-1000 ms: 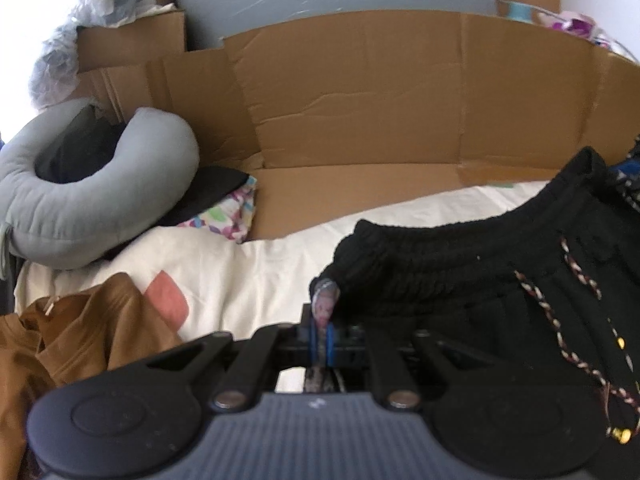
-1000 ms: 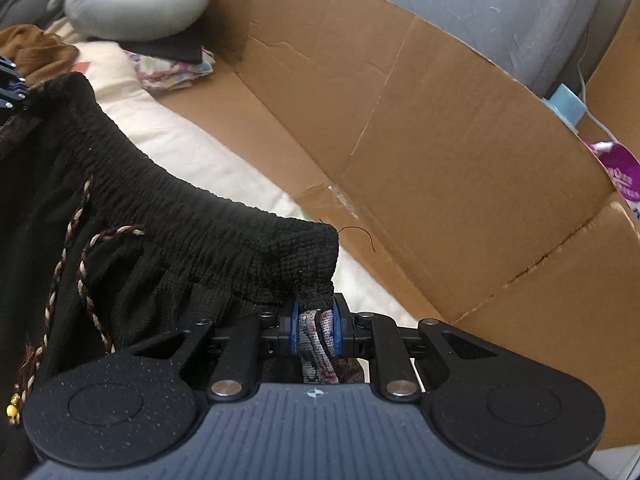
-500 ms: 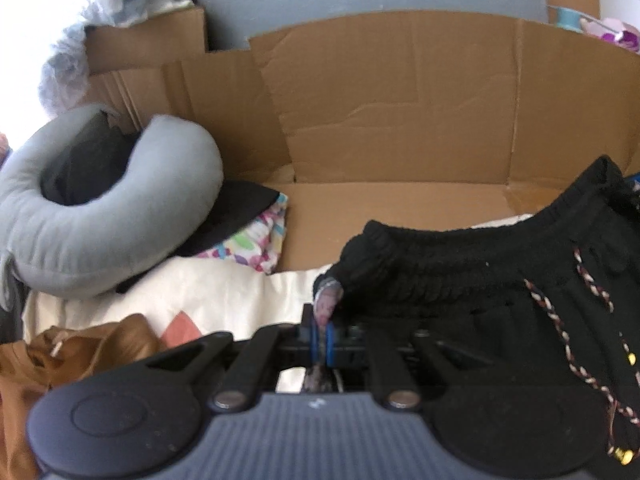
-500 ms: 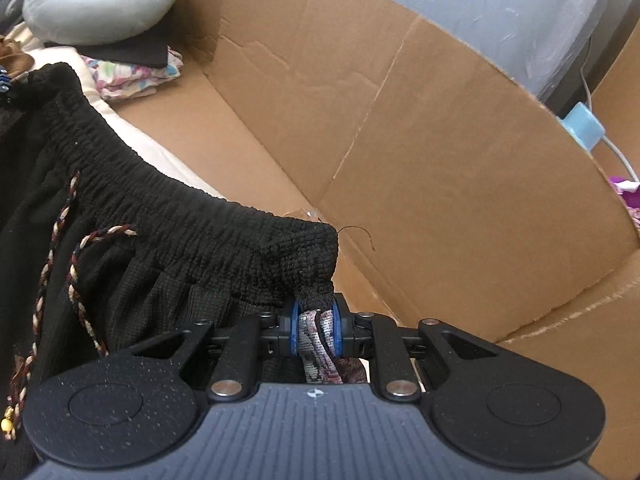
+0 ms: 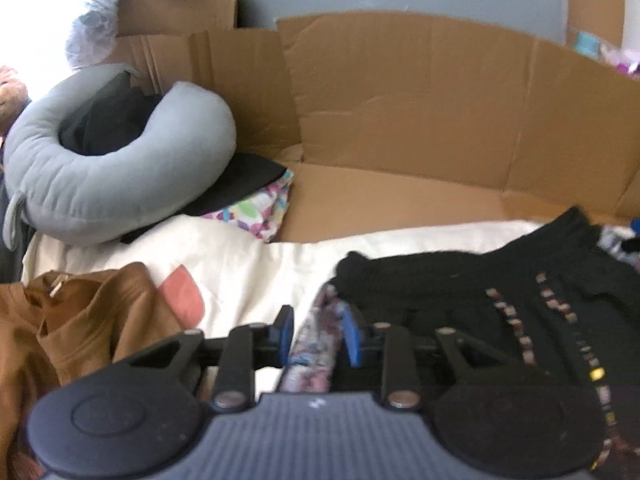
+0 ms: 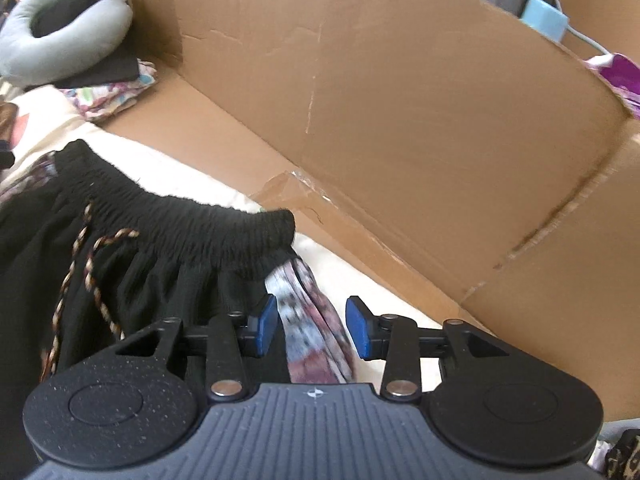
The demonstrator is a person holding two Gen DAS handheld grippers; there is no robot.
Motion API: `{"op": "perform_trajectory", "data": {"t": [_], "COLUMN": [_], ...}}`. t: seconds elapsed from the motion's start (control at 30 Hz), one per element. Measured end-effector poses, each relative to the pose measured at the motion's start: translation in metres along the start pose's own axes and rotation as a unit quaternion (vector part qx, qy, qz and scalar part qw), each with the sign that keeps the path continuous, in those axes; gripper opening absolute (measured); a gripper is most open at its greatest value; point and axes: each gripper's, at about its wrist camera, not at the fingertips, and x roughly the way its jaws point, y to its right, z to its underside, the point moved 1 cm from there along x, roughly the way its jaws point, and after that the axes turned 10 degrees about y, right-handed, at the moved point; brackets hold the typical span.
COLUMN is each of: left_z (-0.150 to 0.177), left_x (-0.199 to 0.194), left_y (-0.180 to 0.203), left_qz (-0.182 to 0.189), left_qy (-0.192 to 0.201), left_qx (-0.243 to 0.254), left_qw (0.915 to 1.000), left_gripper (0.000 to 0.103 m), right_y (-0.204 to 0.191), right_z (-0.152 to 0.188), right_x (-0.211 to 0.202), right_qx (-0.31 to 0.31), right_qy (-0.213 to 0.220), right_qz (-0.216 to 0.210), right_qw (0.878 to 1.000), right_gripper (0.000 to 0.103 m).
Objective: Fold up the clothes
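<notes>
Black pants (image 5: 480, 292) with a gathered waistband (image 6: 192, 220) and a braided drawstring (image 6: 86, 248) lie on a cream sheet (image 5: 256, 272). My left gripper (image 5: 318, 336) is open at the waistband's left corner; a strip of patterned fabric (image 5: 316, 344) lies loose between its blue pads. My right gripper (image 6: 312, 326) is open at the right corner, with the same patterned lining (image 6: 308, 332) between its pads, touching neither.
Flattened cardboard walls (image 6: 400, 100) stand behind the sheet. A grey neck pillow (image 5: 112, 160) sits on dark and multicoloured folded clothes (image 5: 256, 208) at the back left. A brown garment (image 5: 72, 328) lies crumpled at the left.
Both grippers have opened and let go of the waistband corners. The pants have dropped from being held up and now lie on the sheet.
</notes>
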Motion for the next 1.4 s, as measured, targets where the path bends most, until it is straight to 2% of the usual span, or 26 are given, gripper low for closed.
{"op": "perform_trajectory", "data": {"t": [0.13,0.23,0.47,0.57,0.8,1.03,1.3,1.4], "left_z": [-0.002,0.002,0.015,0.026,0.062,0.096,0.135,0.149], "left_x": [-0.023,-0.043,-0.089,-0.108,-0.146,-0.163,-0.18,-0.184], "left_y": [0.021,0.043,0.085,0.101,0.123,0.133,0.148,0.162], "left_qz": [0.029,0.074,0.124,0.139,0.153,0.169,0.199,0.227], "left_qy": [0.01,0.014,0.035,0.032,0.007,-0.033,-0.074,-0.096], "left_qx": [-0.004,-0.007,-0.035,-0.04,-0.037,-0.042,-0.04,-0.027], "left_qw": [0.9995,0.9971,0.9911,0.989,0.9874,0.9841,0.9764,0.9687], "left_gripper": [0.029,0.03,0.03,0.034,0.034,0.035,0.033,0.033], "right_y": [0.016,0.023,0.04,0.044,0.058,0.062,0.057,0.053], "right_z": [0.011,0.019,0.041,0.06,0.116,0.161,0.208,0.225], "right_x": [-0.031,-0.051,-0.122,-0.144,-0.183,-0.219,-0.231,-0.231], "right_qx": [-0.002,-0.004,0.054,0.072,0.125,0.183,0.211,0.203], "right_qy": [0.003,-0.008,0.01,0.009,-0.005,-0.015,-0.042,-0.051], "right_qz": [-0.009,0.009,-0.002,-0.011,-0.001,0.0,0.017,0.026], "right_qw": [1.0,1.0,0.999,0.997,0.992,0.983,0.976,0.978], "right_gripper": [0.045,0.045,0.045,0.045,0.045,0.045,0.045,0.045]}}
